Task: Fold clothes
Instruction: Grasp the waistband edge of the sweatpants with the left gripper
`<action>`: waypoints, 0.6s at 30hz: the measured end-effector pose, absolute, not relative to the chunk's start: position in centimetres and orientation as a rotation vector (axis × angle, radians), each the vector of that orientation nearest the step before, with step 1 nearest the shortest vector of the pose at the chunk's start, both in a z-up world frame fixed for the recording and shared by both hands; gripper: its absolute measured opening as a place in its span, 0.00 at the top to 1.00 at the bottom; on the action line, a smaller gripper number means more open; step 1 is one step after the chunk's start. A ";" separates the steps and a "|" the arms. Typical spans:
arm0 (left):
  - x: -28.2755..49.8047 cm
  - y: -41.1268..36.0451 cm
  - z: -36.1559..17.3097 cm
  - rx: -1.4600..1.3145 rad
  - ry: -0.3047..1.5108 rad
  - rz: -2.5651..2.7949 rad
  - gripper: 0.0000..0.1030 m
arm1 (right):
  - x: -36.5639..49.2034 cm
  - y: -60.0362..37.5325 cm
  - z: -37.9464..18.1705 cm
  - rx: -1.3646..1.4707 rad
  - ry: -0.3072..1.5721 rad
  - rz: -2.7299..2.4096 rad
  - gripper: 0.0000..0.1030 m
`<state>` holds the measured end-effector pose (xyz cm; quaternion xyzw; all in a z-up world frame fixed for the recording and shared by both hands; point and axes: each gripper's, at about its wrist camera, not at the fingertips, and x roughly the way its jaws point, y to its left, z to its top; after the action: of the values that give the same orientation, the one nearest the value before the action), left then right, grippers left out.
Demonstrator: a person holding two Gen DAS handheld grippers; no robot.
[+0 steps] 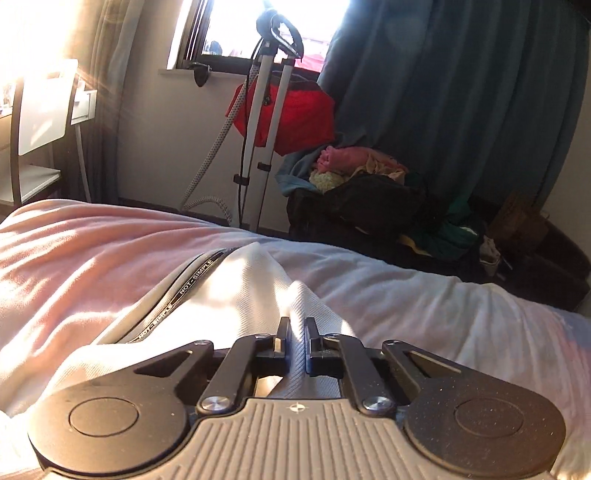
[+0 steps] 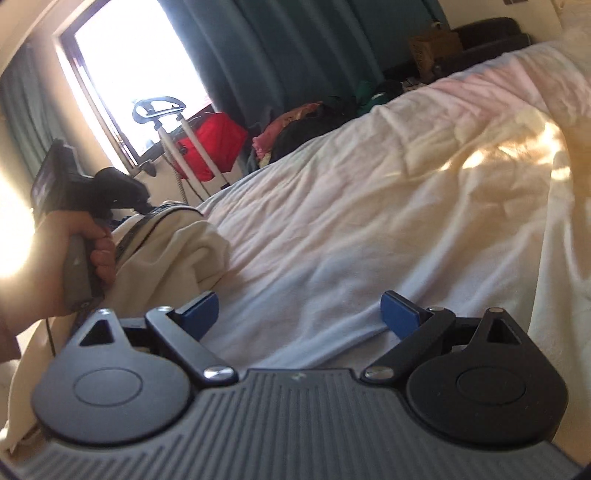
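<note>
Fingers (image 1: 282, 334) of left gripper (image 1: 296, 332), left wrist view: drawn together, clamped on a raised fold of white garment (image 1: 236, 295) w/ black lettered band (image 1: 188, 288); garment lies on bed (image 1: 424, 299), pink cover at left. Bkgd: window (image 1: 236, 26), garment steamer (image 1: 266, 122), red bag (image 1: 299, 114), dark curtain (image 1: 461, 92), clothes pile (image 1: 354, 166).

Right wrist view: right gripper (image 2: 300, 314), blue pads (image 2: 201, 308) wide apart, nothing between them, over bare sheet. Garment bunched at left of bed, beside person's hand (image 2: 59, 266) gripping handle of left gripper.
</note>
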<state>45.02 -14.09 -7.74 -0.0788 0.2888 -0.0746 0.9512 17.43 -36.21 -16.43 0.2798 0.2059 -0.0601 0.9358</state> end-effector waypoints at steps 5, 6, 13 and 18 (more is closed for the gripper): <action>40.9 -14.5 -5.2 -0.119 0.507 -0.230 0.97 | 17.8 -36.1 -16.9 0.565 0.410 -0.124 0.07; 39.7 -14.5 -4.6 -0.110 0.500 -0.250 0.97 | 17.6 -36.2 -16.8 0.569 0.405 -0.119 0.07; 28.7 -13.1 -1.2 -0.105 0.466 -0.383 0.97 | 15.2 -36.3 -14.2 0.561 0.326 -0.113 0.07; 19.7 -9.8 -1.2 -0.131 0.476 -0.436 0.97 | 13.2 -36.3 -12.3 0.539 0.268 -0.111 0.07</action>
<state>19.72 -9.85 -1.25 -0.0642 0.2336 -0.2139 0.9463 13.20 -36.29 -12.31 0.2651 0.1318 -0.0548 0.9536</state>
